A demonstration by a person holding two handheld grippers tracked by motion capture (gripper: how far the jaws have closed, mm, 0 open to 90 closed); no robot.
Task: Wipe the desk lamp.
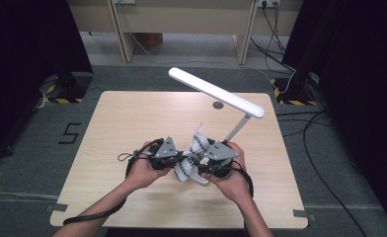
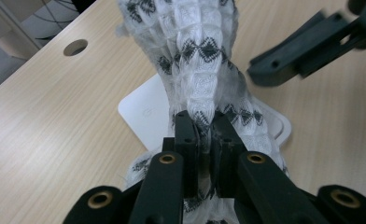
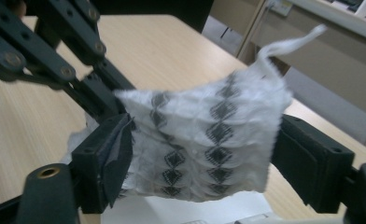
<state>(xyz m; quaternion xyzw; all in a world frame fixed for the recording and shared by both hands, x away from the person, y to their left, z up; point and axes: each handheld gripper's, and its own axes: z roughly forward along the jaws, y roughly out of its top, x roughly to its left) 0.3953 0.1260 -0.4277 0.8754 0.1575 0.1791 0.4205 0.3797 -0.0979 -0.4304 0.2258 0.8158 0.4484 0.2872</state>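
Note:
A white cloth (image 1: 199, 142) with black diamond patterns hangs bunched between the two grippers, above the table's near middle. My left gripper (image 2: 204, 126) is shut on a gathered fold of the cloth (image 2: 200, 60), its pads pressing it from both sides. My right gripper (image 3: 207, 144) stands open wide. A flat flap of the cloth (image 3: 204, 140) spans the gap between its jaws, which do not press on it. In the high view the left gripper (image 1: 177, 162) and right gripper (image 1: 197, 159) meet over the cloth, a hand on each.
A white desk lamp stands on the wooden table (image 1: 132, 118), with its long head (image 1: 216, 92) raised at the back and its flat base (image 2: 144, 112) under the cloth. A cable hole (image 1: 218, 104) lies near the far edge. Cables run over the floor at right.

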